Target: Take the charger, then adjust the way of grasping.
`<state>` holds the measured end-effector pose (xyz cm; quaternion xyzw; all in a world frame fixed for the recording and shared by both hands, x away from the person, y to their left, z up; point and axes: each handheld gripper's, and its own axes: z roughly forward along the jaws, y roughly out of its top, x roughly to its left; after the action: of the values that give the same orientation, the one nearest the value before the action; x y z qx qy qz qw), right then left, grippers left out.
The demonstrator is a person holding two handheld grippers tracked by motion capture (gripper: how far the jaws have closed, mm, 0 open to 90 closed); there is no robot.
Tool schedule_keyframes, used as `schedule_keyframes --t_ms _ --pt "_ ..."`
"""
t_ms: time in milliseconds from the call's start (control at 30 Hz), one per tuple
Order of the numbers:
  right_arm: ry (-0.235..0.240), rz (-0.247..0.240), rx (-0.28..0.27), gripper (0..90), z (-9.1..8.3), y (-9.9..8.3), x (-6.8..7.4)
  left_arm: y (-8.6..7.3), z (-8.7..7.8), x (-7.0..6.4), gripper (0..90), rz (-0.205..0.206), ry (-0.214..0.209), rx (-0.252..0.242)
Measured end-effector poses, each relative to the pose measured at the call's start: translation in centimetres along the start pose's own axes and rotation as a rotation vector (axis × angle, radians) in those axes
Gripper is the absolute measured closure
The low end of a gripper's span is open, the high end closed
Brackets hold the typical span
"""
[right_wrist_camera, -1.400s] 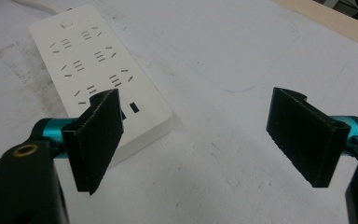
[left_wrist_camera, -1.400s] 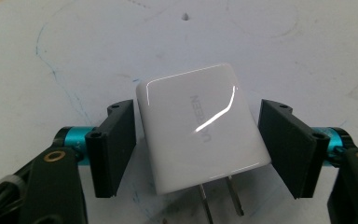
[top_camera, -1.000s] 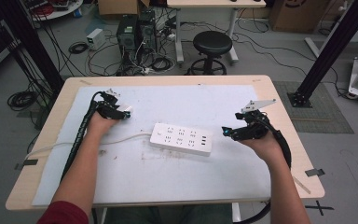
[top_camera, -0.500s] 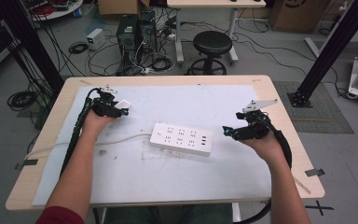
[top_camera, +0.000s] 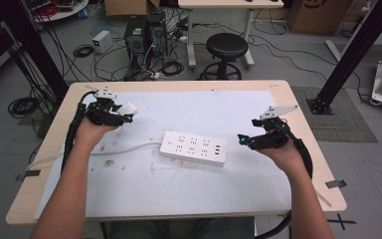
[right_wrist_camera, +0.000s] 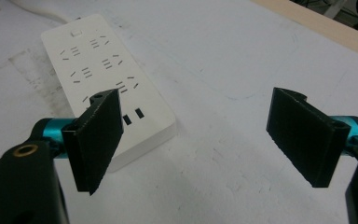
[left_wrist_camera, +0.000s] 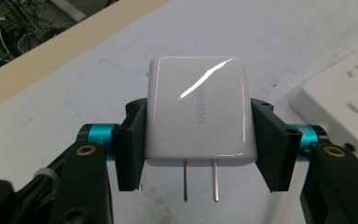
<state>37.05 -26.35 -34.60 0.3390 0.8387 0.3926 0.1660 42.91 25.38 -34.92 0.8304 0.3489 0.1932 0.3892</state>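
Note:
A white power strip (top_camera: 194, 148) lies flat in the middle of the white mat, its cord running off to the left. My left gripper (top_camera: 124, 113) is at the far left of the mat, shut on a white two-prong charger (left_wrist_camera: 198, 112) held clear of the mat; the prongs point back toward the camera. The strip's corner (left_wrist_camera: 340, 102) shows to the right of it. My right gripper (top_camera: 242, 140) hovers just right of the strip, open, with nothing between its pads (right_wrist_camera: 98, 135). The strip's end with two USB slots (right_wrist_camera: 107, 84) lies behind the left pad.
The wooden table (top_camera: 303, 134) carries a stained white mat (top_camera: 179, 184). Beyond the far edge stand a round black stool (top_camera: 226, 47), computer towers and tangled cables on the floor. A black frame post (top_camera: 353, 55) rises at the right.
My left gripper has lifted and shifted slightly back and left with the charger. The right gripper and the power strip have stayed put.

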Motion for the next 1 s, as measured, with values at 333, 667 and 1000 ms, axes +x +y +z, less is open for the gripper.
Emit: schedule_keyframes --t_ms 333,667,1000 --pt "0.008 -0.010 -0.014 18.9 -0.4 0.3 0.4 0.0 -3.1 -3.1 42.5 0.076 -0.080 -0.056" --pt "0.011 -0.004 -0.007 18.9 -0.3 0.4 0.0 -0.2 -2.7 -4.2 42.5 0.117 -0.104 -0.050" --pt "0.022 -0.008 -0.014 18.9 -0.7 0.6 0.2 0.1 -2.0 -6.0 42.5 0.165 -0.158 -0.067"
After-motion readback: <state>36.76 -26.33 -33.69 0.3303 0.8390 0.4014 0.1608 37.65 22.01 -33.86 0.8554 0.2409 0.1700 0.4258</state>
